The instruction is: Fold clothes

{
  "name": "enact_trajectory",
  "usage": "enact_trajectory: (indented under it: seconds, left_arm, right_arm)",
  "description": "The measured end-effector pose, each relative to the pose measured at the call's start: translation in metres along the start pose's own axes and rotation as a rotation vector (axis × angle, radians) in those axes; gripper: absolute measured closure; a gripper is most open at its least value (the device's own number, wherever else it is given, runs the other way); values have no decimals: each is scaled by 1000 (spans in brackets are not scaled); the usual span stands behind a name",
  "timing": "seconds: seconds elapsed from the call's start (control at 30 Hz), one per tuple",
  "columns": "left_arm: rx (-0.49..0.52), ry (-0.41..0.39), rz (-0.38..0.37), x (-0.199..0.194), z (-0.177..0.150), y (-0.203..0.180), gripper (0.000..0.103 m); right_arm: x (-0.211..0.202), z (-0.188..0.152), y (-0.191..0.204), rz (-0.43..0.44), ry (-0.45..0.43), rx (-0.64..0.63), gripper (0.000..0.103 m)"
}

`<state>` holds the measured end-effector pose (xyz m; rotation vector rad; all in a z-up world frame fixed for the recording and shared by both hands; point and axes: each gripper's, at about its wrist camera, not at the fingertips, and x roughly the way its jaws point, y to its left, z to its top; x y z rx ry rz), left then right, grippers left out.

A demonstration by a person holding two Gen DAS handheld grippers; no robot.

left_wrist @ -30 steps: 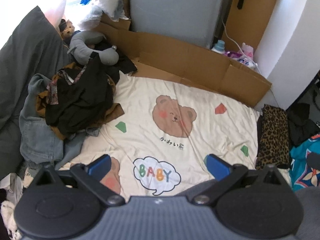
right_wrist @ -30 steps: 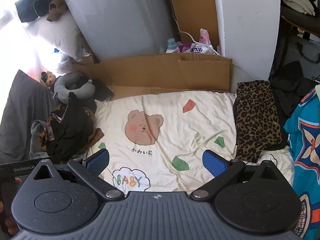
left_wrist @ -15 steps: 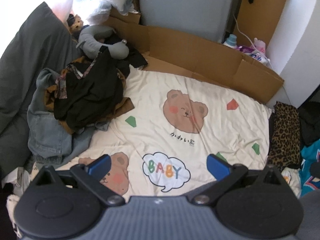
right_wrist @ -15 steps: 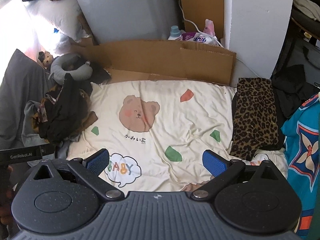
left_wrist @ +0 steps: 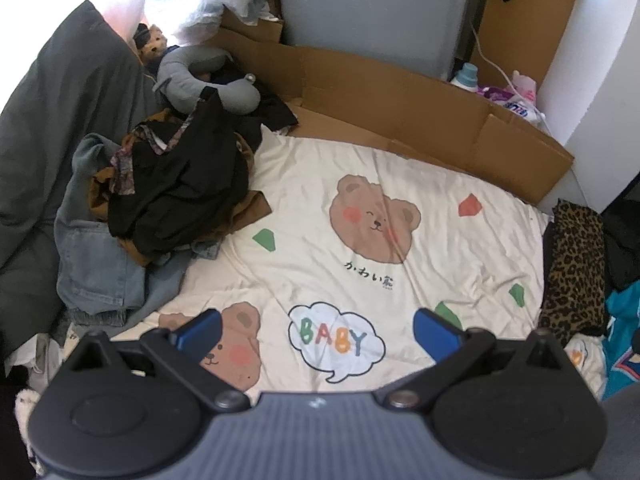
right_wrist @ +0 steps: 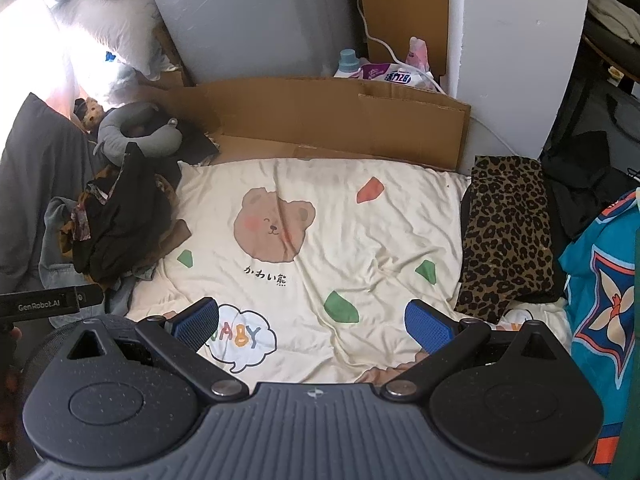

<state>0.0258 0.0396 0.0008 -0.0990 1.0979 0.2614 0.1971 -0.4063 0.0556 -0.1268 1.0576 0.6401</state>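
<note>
the right gripper [right_wrist: 312,326] with blue ribbed pads is hovering above a cream bedsheet printed with brown bear faces [right_wrist: 320,240], its jaws standing wide apart and holding nothing. a heap of black and brown crumpled clothes [right_wrist: 120,220] is lying at the sheet's left edge, partly over pale blue denim [right_wrist: 54,236]. a grey u-shaped neck pillow [right_wrist: 136,136] is sitting just behind the heap. a folded leopard-print garment [right_wrist: 506,232] is resting along the sheet's right edge, with a teal patterned cloth [right_wrist: 604,280] beside it. a flattened brown cardboard sheet [right_wrist: 340,120] is standing along the sheet's far side. a black device lettered genrobot.ai [right_wrist: 48,302] is showing at the left border.
</note>
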Motion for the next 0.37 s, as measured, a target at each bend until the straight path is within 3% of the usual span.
enact_trajectory:
  seconds: [0.37]
  left_arm:
    - [23, 26, -23, 3, 0, -5, 0]
  right_arm:
    - [-3, -2, -11, 30, -17, 42, 1]
